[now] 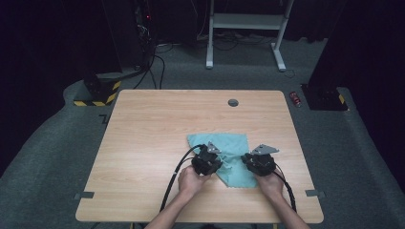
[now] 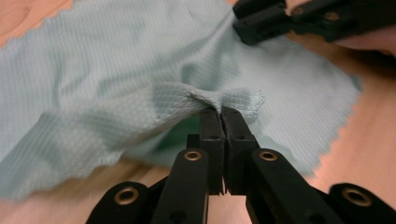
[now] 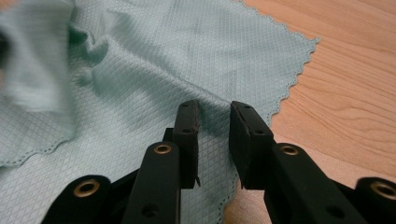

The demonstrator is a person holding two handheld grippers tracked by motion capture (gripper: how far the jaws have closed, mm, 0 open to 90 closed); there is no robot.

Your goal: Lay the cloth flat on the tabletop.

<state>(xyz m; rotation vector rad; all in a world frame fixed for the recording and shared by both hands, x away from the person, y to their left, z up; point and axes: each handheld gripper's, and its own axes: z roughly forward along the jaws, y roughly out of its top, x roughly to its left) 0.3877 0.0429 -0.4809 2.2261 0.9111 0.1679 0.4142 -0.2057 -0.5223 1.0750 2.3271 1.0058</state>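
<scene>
A pale green cloth [image 1: 224, 157] with a fine diamond weave and zigzag-cut edges lies on the wooden table [image 1: 143, 143], near the person's edge and a little toward 3 o'clock of the middle. It is partly rumpled: in the left gripper view a fold [image 2: 219, 98] is drawn up off the wood into a small peak, while the rest lies slack around it. At 12 o'clock on the table sits a small round grey cap [image 1: 233, 102], well apart from the cloth; a red can [image 1: 296, 98] lies on the carpet off the table's far corner at 2 o'clock. Nothing stands between the grippers and the cloth. The left gripper [image 2: 222, 112] has its jaws pressed together on the raised fold, pinching the fabric at their tips. The right gripper [image 3: 215, 121] rests over the cloth near its scalloped edge at 3 o'clock, jaws parted with a clear gap between them; the cloth lies flat beneath the gap and the pads do not squeeze it.
</scene>
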